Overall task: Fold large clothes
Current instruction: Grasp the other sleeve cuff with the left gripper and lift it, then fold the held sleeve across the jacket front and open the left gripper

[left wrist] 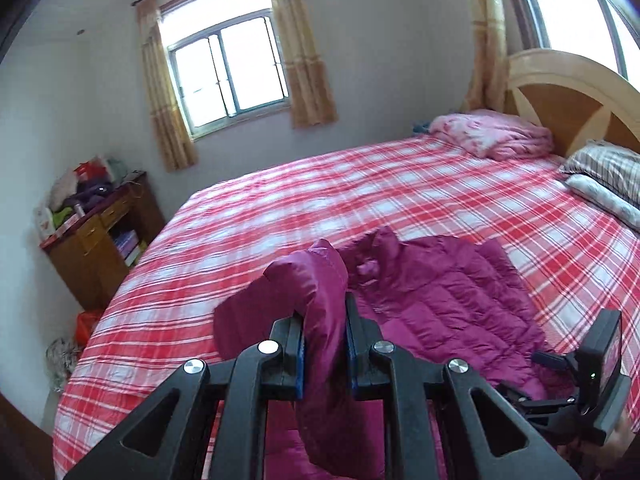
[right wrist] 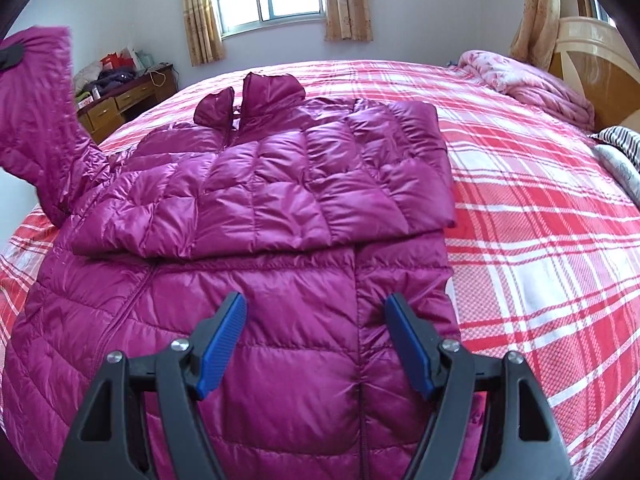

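Bright daylight, heavy fisheye bend
Window [left wrist: 228, 68] panes blow out white; the bed [right wrist: 540, 208] curves, corners go black, left view slightly soft

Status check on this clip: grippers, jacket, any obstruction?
Left gripper shut on sleeve, lifted. Right gripper open above jacket; other sleeve already folded across. Nothing obstructing.

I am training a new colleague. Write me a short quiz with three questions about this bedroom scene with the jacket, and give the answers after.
1. True or false: the left gripper is clamped on a sleeve of the magenta quilted puffer jacket.
2. How do the jaws of the right gripper stand? A. shut on the collar B. open above the jacket body C. shut on a pillow
3. Fill in: the jacket lies on a red-and-white ____ bedsheet.

Key: 1 true; 2 B; 3 plaid.
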Demonstrator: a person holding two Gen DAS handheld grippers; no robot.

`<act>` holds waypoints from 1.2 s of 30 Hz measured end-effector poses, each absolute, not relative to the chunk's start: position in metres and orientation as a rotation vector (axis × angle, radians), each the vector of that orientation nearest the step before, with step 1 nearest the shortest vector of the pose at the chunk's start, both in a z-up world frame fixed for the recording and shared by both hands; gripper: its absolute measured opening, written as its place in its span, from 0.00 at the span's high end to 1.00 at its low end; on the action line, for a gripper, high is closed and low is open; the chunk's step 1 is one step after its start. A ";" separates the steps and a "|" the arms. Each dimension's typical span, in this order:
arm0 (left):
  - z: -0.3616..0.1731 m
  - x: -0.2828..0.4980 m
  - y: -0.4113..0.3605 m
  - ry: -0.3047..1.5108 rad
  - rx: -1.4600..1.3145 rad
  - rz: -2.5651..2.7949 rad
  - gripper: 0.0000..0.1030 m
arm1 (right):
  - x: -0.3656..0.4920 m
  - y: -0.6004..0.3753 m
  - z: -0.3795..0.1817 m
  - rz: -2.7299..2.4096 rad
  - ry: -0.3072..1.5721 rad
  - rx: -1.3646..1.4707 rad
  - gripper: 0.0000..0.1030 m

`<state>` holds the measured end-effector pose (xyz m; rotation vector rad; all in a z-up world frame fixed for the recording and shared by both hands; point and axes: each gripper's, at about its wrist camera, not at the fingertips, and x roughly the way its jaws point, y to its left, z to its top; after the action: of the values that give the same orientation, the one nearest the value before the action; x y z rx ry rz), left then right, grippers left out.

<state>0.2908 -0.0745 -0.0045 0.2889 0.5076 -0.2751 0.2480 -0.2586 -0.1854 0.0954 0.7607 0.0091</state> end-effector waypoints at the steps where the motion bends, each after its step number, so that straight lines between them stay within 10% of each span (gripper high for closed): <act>1: -0.010 0.292 -0.086 0.516 0.297 -0.292 0.85 | 0.248 -0.259 -0.186 0.010 0.762 0.098 0.27; 15: -0.091 0.304 -0.174 0.600 0.358 -0.401 0.85 | 0.250 -0.259 -0.190 0.005 0.773 0.088 0.26; 19: -0.094 0.298 -0.181 0.573 0.405 -0.433 0.74 | 0.251 -0.259 -0.191 0.009 0.774 0.092 0.26; 23: -0.083 0.299 -0.174 0.538 0.348 -0.435 0.34 | 0.251 -0.258 -0.191 0.008 0.773 0.089 0.25; 36: -0.122 0.361 -0.042 0.645 0.237 -0.115 0.30 | 0.228 -0.275 -0.149 0.009 0.677 0.202 0.37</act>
<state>0.3607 -0.0420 -0.1224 0.2366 0.6449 -0.1147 0.2276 -0.2754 -0.1489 0.2015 0.6772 0.0087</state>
